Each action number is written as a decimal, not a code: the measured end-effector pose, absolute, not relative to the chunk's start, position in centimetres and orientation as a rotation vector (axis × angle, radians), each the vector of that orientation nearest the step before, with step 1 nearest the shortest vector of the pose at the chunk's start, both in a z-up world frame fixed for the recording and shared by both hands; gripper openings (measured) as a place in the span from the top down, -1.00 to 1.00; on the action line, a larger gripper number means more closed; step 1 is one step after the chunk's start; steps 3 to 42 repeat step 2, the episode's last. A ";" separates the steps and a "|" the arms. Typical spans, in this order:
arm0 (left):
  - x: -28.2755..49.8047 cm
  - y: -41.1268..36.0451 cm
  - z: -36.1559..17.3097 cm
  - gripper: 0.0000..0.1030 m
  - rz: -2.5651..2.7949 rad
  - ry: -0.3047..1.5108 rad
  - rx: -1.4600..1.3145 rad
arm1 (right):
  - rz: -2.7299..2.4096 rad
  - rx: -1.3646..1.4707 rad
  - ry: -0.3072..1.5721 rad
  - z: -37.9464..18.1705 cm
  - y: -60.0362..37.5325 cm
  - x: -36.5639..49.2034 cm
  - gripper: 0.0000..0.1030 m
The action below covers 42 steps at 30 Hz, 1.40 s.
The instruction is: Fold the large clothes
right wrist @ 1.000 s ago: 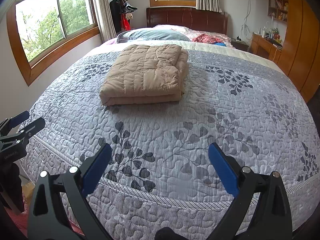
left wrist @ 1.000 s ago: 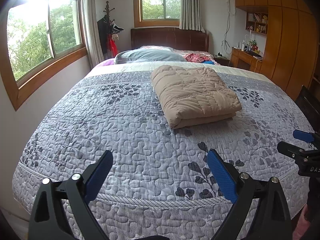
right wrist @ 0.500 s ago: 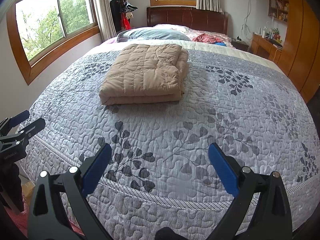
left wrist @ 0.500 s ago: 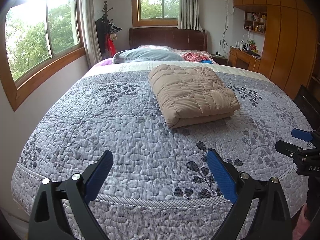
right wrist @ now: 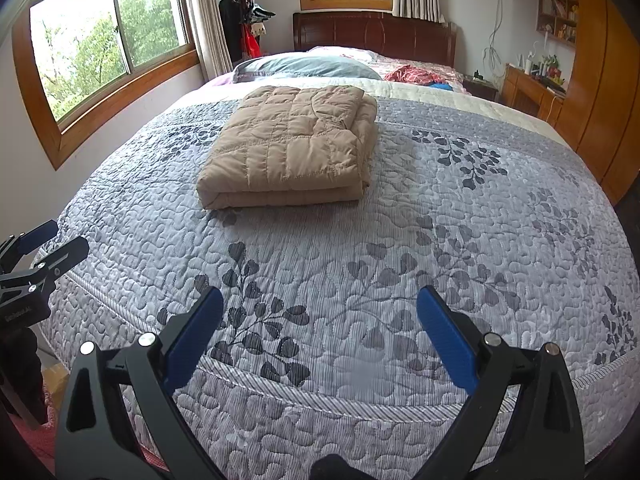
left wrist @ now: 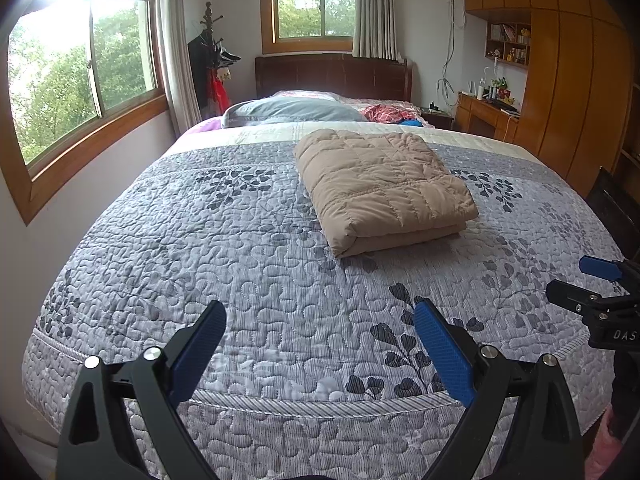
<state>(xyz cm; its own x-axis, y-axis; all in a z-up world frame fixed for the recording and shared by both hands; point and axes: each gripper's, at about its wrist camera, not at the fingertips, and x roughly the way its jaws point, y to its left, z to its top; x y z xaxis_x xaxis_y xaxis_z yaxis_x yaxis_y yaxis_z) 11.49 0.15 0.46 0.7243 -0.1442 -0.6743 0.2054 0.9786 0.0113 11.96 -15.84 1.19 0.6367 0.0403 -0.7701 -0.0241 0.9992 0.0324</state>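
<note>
A tan quilted down jacket [left wrist: 380,184] lies folded into a thick rectangle on the grey leaf-patterned bedspread [left wrist: 248,248], in the middle of the bed; it also shows in the right wrist view [right wrist: 292,144]. My left gripper [left wrist: 320,324] is open and empty over the foot of the bed, well short of the jacket. My right gripper [right wrist: 320,312] is open and empty, also at the foot of the bed. Each gripper shows at the edge of the other's view, the right one [left wrist: 592,284] and the left one [right wrist: 44,244].
A grey pillow [left wrist: 288,110] and red checked cloth [left wrist: 390,112] lie at the wooden headboard [left wrist: 332,74]. Windows stand left and behind. A coat rack [left wrist: 210,64] is in the corner. A wooden desk [left wrist: 486,114] and wardrobe [left wrist: 576,88] line the right wall.
The left wrist view has shifted slightly, so the jacket sits a little further left in it. The jacket lies as before and both grippers stay open.
</note>
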 end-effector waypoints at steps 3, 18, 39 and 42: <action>11.5 0.1 0.5 -0.85 -0.192 0.735 0.090 | 0.037 0.020 0.879 1.2 -15.8 11.9 -0.88; 11.5 0.1 0.5 -0.85 -0.192 0.735 0.090 | 0.037 0.020 0.879 1.2 -15.8 11.9 -0.88; 11.5 0.1 0.5 -0.85 -0.192 0.735 0.090 | 0.037 0.020 0.879 1.2 -15.8 11.9 -0.88; 11.5 0.1 0.5 -0.85 -0.192 0.735 0.090 | 0.037 0.020 0.879 1.2 -15.8 11.9 -0.88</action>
